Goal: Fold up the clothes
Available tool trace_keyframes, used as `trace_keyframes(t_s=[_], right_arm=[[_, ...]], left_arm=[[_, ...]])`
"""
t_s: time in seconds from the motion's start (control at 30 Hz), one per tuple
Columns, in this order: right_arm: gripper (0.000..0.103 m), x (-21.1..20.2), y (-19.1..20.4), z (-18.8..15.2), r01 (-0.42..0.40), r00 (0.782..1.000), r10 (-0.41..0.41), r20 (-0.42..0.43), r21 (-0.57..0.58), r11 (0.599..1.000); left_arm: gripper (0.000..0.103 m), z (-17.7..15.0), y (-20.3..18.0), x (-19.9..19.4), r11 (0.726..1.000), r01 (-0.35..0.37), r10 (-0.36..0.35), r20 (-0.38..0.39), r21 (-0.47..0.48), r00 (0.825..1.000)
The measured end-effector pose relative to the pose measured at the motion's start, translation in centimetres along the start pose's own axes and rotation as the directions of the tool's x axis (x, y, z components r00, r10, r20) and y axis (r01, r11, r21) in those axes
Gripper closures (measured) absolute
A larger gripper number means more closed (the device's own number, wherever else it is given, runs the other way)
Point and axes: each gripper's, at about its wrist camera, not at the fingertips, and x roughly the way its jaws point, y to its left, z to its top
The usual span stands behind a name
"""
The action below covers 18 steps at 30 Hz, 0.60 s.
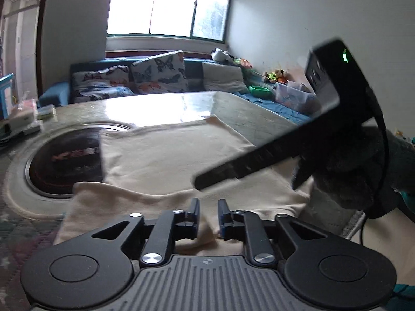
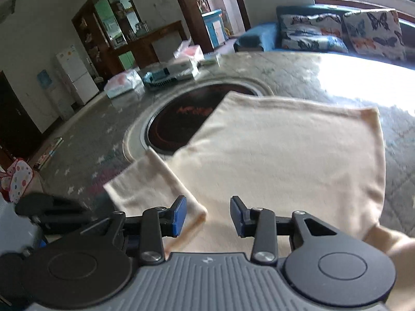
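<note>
Left gripper narrowly parted, right gripper wider, both empty above the shirt on the table. Sleeve at eight o'clock may slip loose, spoiling the fold.

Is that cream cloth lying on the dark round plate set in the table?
Touching. In the right wrist view the cream cloth lies over the near edge of the dark round plate, hiding part of it.

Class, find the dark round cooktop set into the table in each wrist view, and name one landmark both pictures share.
Left wrist: dark round cooktop at left of centre, its right side covered by the cream garment.
Right wrist: cooktop just above centre, left of the garment.
Shared landmark: butterfly cushions.
</note>
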Motion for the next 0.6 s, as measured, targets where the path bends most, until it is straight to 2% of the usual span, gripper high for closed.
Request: trace_keyframes(t_s=[0.03,0.13,0.23,0.4,0.53,0.6], right_arm=[[0.065,0.2,0.0,-0.2,-0.001,1.0,0.001,-0.012,0.004,1.0],[0.065,1.1,0.3,-0.9,-0.01,0.999,0.01,-0.039,0.004,1.0],[0.065,2.0,1.1,-1.2,-0.024,0.998,0.024,-0.052,0.003,1.0],[0.068,2.8,2.1,-1.1,-0.014,0.999,0.013,-0.053,-0.016,1.0],[0.09,3.1,3.1,-0.9,0.051,0.997,-0.054,-0.05,-0.068,0.996],[0.095,2.7,3.2,-0.7,0.068,0.997,-0.071,-0.042,-0.078,0.995]], left_arm=[[0.072,-0.1,0.6,-0.3,1.0,-0.027,0.027,0.002,-0.009,1.0],[0.068,-0.7,2.5,-1.3,0.992,-0.119,0.119,0.006,-0.037,0.993],[0.062,-1.4,4.7,-2.3,0.974,-0.211,0.212,0.002,-0.085,0.977],[0.054,-2.4,7.3,-3.3,0.939,-0.313,0.314,-0.016,-0.141,0.949],[0.049,-3.1,7.8,-3.3,0.932,-0.326,0.324,-0.038,-0.156,0.945],[0.048,-3.3,7.6,-3.1,0.935,-0.323,0.321,-0.04,-0.144,0.946]])
